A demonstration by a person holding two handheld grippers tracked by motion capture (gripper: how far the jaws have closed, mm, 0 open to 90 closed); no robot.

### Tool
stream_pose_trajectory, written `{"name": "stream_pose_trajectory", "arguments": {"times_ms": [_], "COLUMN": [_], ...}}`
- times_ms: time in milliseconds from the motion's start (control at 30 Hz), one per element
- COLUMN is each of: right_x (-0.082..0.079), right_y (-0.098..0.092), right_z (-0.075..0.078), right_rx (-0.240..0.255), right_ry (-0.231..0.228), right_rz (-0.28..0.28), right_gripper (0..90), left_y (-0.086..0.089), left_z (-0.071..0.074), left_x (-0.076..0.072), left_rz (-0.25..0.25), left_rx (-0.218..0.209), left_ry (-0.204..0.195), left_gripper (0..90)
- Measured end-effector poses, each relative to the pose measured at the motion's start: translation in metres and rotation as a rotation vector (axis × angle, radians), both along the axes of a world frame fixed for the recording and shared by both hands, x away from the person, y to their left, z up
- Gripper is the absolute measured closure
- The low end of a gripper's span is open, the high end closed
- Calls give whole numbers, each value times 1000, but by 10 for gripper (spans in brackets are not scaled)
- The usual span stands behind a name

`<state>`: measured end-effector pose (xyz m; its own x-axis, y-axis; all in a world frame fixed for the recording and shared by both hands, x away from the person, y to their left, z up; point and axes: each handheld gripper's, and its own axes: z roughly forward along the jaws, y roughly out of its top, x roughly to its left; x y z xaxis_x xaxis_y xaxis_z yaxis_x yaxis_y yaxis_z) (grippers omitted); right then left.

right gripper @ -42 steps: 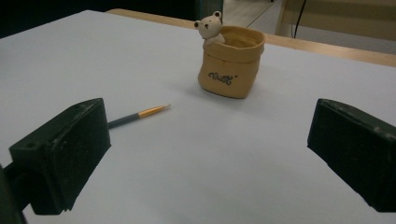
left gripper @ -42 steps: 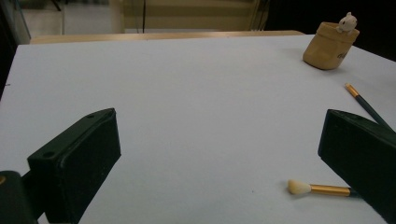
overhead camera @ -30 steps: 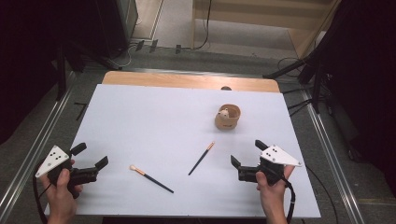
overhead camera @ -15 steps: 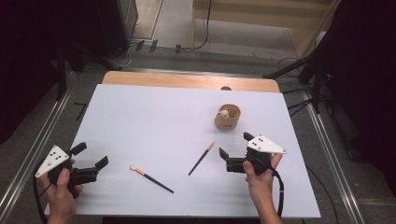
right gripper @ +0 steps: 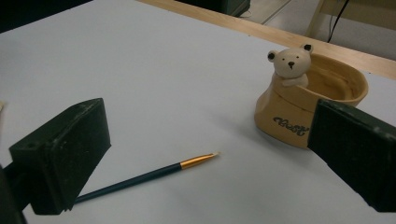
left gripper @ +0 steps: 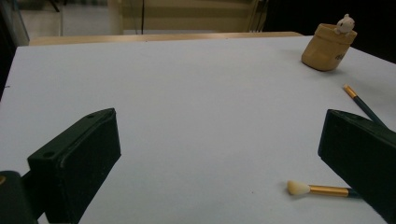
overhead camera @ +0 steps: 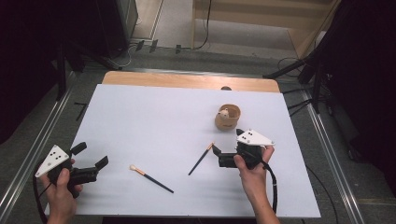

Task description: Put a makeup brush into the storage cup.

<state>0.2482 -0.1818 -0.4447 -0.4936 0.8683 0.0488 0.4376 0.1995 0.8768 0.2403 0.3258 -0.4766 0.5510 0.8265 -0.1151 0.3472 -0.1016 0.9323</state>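
- High view: right gripper (overhead camera: 217,152) sits low over the white table (overhead camera: 154,121), jaws spread wide and empty, just beside the tip of the thin-tipped brush (overhead camera: 201,159).
- Right gripper view: that brush (right gripper: 144,178) lies flat between the two black jaws, gold ferrule and fine point toward the bear pot (right gripper: 310,102); its handle end runs behind the left jaw and is cut off.
- Step in hand, as I judge it: approach for a pick-up of this brush, likely bound for the pot, which stands upright near the gripper.
- Next move calls for lowering until the jaws straddle the handle, then closing squarely; the shaft is slender and lies flat, so a shallow pinch could roll it.
- Left gripper (overhead camera: 89,162) rests near the table's near-left corner, jaws wide apart, holding nothing.
- Left gripper view: the pale-tipped brush (left gripper: 317,190) lies close by, its handle hidden behind the right-hand jaw.
- Lettering on the pot is too small to read.
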Motion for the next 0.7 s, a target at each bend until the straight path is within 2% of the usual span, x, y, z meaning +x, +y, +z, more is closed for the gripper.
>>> {"name": "stream_pose_trajectory", "arguments": {"times_ms": [100,367,433,467,500,533,567,633,667,700], "right_x": [4,13,18,18,21,21,24,26,29,29], "right_y": [7,14,18,18,21,21,24,25,29,29], "right_z": [0,-3,-4,-4,-5,-5,-7,-7,-9,-9], "right_rx": [-29,-51,-70,-70,-78,-78,-93,-101,-123,-123], "right_ry": [9,62,90,90,119,119,142,152,177,177], "right_rz": [-1,4,4,4,4,4,5,8,8,8], "right_gripper": [0,0,0,0,0,0,0,0,0,0], "left_y": [0,0,0,0,0,0,0,1,1,1], "left_z": [0,0,0,0,0,0,0,0,1,0], "left_x": [0,1,1,1,1,1,1,1,1,1], "left_rz": [0,-2,-1,-2,-2,-1,-1,-1,0,1], "left_rx": [-6,-8,-8,-9,-10,-11,-10,-9,-7,-13], "left_ry": [-1,-2,0,-2,-2,-1,-2,-2,0,-3], "left_gripper": [0,0,0,0,0,0,0,0,0,0]}}
